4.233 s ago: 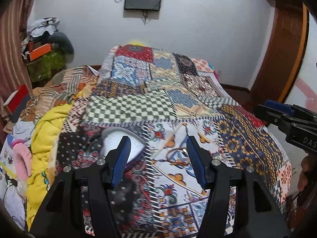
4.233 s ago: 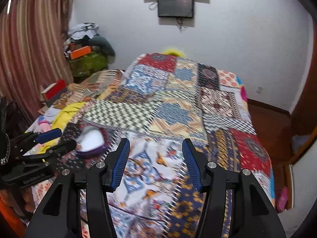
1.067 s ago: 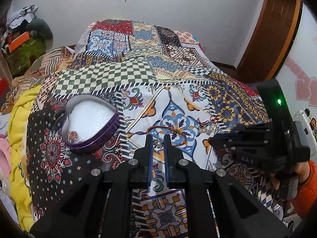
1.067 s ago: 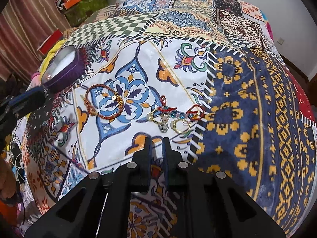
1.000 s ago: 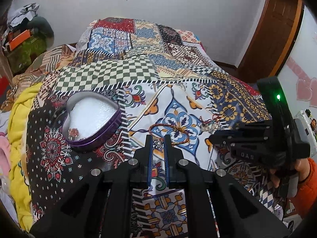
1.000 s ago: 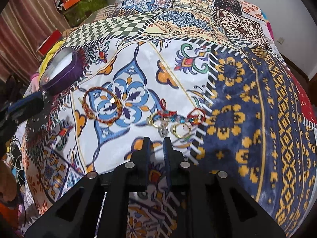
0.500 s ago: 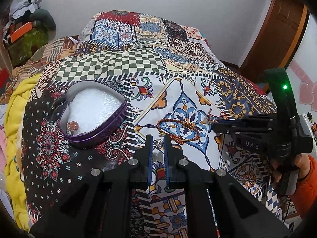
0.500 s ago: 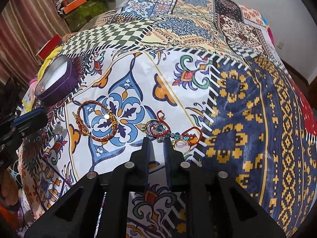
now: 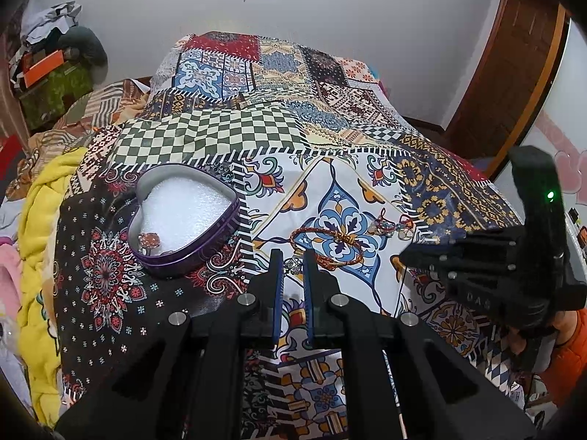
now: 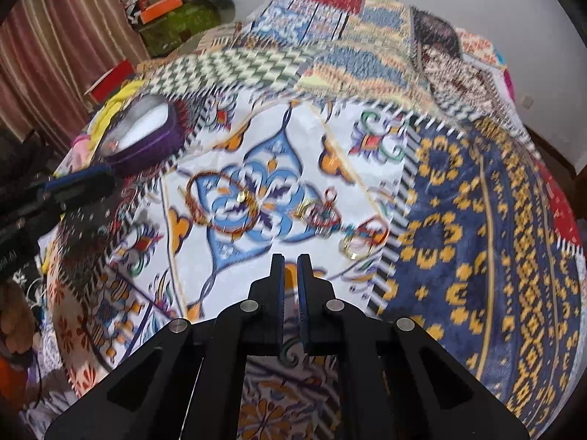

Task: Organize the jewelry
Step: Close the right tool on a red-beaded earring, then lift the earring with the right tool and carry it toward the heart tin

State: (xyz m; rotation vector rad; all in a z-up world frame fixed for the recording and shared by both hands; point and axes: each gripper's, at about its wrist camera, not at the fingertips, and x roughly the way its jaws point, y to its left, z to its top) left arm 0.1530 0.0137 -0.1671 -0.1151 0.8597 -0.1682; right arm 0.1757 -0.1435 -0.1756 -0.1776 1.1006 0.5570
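Observation:
A purple heart-shaped tin [image 9: 205, 234] lined with white foam lies on the patchwork bedspread and holds an orange-stone ring [image 9: 148, 239]. My left gripper [image 9: 293, 264] is shut on a small silver jewel [image 9: 293, 265], hovering just right of the tin. Ahead of it lies a red braided bracelet [image 9: 326, 244], and further right a tangle of red and teal jewelry [image 9: 392, 223]. In the blurred right wrist view, my right gripper [image 10: 290, 258] is shut with nothing seen in it, a little short of the bracelet [image 10: 220, 201], the tangle [image 10: 330, 216] and a gold hoop [image 10: 354, 247]. The tin [image 10: 143, 135] sits far left.
The bedspread [image 9: 205, 135] drops off at its near and right edges. A yellow blanket [image 9: 40, 198] and a pile of clothes lie left of the tin. A wooden door [image 9: 513, 73] stands at the right. A person's orange sleeve [image 9: 565, 363] holds the right gripper.
Both grippers, open four seconds ago, are shut. Over the last second the left gripper carried the silver jewel closer to the tin, and the right gripper drew back from the jewelry tangle.

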